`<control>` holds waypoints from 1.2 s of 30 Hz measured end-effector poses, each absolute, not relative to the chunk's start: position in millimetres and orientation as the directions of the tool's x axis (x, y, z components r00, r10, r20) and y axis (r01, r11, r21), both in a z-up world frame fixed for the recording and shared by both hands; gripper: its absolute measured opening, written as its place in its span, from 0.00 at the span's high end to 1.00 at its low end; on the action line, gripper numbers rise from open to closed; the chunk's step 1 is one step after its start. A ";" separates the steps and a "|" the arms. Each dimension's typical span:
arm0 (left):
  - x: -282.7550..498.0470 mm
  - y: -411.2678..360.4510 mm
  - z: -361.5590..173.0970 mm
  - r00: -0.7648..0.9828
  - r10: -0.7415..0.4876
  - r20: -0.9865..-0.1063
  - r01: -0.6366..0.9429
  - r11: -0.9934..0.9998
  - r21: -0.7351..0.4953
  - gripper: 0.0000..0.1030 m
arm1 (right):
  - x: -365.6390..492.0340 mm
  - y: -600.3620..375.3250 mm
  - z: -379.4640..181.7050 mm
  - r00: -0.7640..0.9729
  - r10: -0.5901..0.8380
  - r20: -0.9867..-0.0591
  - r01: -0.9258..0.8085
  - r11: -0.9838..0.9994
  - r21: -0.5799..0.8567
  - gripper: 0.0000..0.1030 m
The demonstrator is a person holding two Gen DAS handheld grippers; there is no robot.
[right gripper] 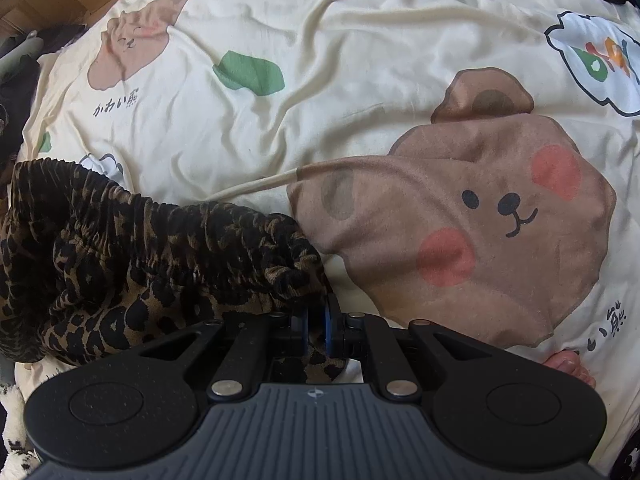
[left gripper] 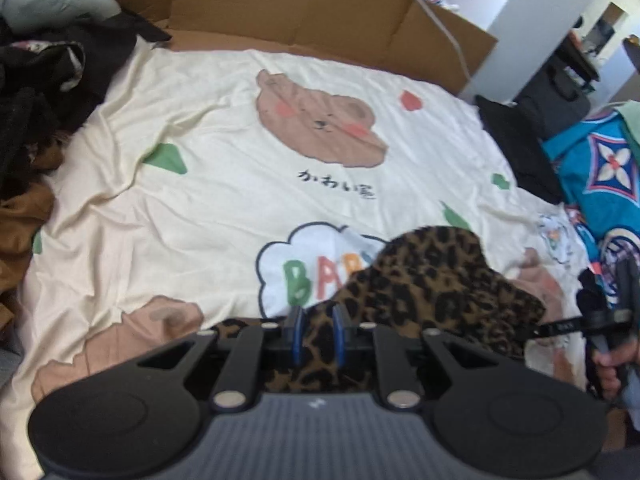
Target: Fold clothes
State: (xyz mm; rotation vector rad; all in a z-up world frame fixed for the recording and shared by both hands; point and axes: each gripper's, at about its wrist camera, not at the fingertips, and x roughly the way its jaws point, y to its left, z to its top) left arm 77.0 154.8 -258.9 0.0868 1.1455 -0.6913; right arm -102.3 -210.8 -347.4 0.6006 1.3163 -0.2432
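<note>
- The bed sheet [left gripper: 192, 152] with printed bears lies wide and mostly bare, so there is room to spread things flat.
- The leopard-print garment [right gripper: 120, 264] lies bunched at its near edge, elastic waistband gathered.
- The right tongs [right gripper: 318, 320] are clamped on the waistband's end; hold that corner steady.
- The left tongs [left gripper: 316, 334] stand slightly apart, fabric between them unpinched; regrip before stretching the band straight.

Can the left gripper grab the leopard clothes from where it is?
Probably yes: the leopard garment lies right between the left gripper blue pads, which stand slightly apart, with nothing in the way.
</note>
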 end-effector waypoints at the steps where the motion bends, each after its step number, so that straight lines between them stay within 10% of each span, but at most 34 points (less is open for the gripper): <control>1: 79.3 152.0 -263.2 0.229 -0.456 -0.860 0.545 0.792 -0.275 0.81 | -102.4 -210.8 -348.0 0.253 0.165 -0.953 0.494 0.825 0.274 0.95; 8: 80.1 119.0 -284.0 0.169 -0.492 -0.854 0.597 0.741 -0.308 0.47 | -103.8 -211.4 -349.0 0.254 0.173 -0.951 0.497 0.820 0.282 0.95; 20: 69.4 83.9 -313.5 0.078 -0.491 -0.867 0.656 0.680 -0.327 0.47 | -105.6 -213.9 -346.7 0.299 0.185 -0.936 0.508 0.800 0.320 0.94; 27: 71.1 86.0 -315.2 0.064 -0.499 -0.864 0.606 0.707 -0.364 0.89 | -95.9 -217.4 -316.7 0.362 0.152 -0.919 0.472 0.820 0.322 0.95; 36: 71.3 122.7 -239.5 0.196 -0.567 -0.800 0.547 0.740 -0.390 0.98 | -87.6 -225.8 -240.0 0.482 0.141 -0.865 0.418 0.830 0.368 0.95</control>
